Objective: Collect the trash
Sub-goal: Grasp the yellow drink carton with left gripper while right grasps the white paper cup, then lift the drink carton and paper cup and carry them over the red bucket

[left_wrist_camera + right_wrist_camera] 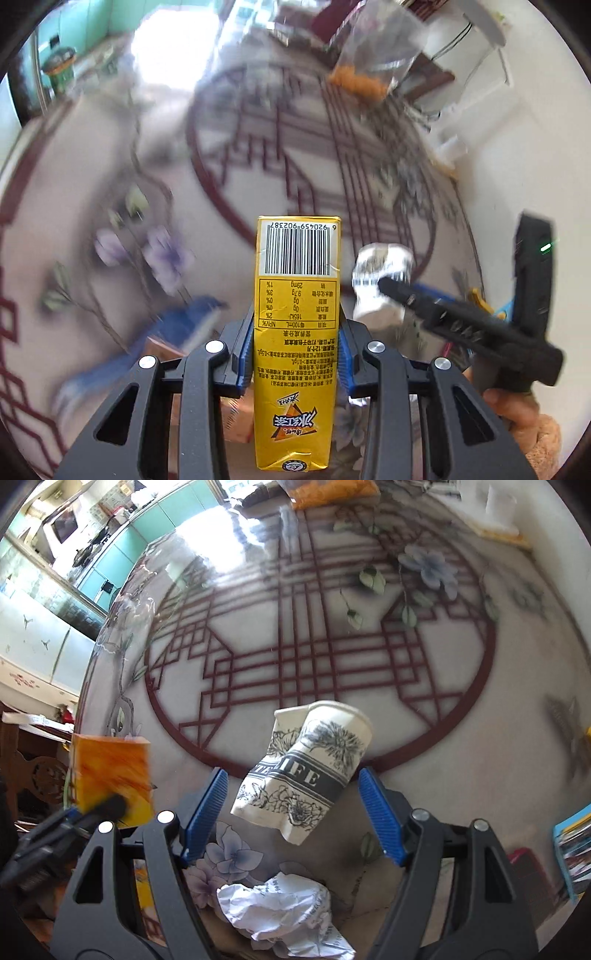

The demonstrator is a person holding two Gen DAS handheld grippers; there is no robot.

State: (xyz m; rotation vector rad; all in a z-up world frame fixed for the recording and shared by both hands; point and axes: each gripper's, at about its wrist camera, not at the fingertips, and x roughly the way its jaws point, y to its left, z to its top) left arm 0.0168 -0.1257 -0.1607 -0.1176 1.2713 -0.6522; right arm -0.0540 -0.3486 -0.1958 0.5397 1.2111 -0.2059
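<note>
My left gripper (295, 354) is shut on a yellow drink carton (297, 314), held upright above the patterned table; the carton also shows blurred at the left of the right wrist view (112, 775). My right gripper (293, 812) is open, and a crumpled paper cup (306, 768) with a flower print hangs in mid-air between its blue pads (380, 812), touching neither. The cup also shows in the left wrist view (380, 280), with the right gripper (461, 321) beside it. A crumpled white paper ball (284, 912) lies below the cup.
The glass table (332, 646) has a dark red lattice pattern. A clear bag of orange snacks (369, 62) lies at the far side. A blue item (184, 325) and a cardboard box (162, 347) sit below the left gripper. A green bowl (59, 70) stands far left.
</note>
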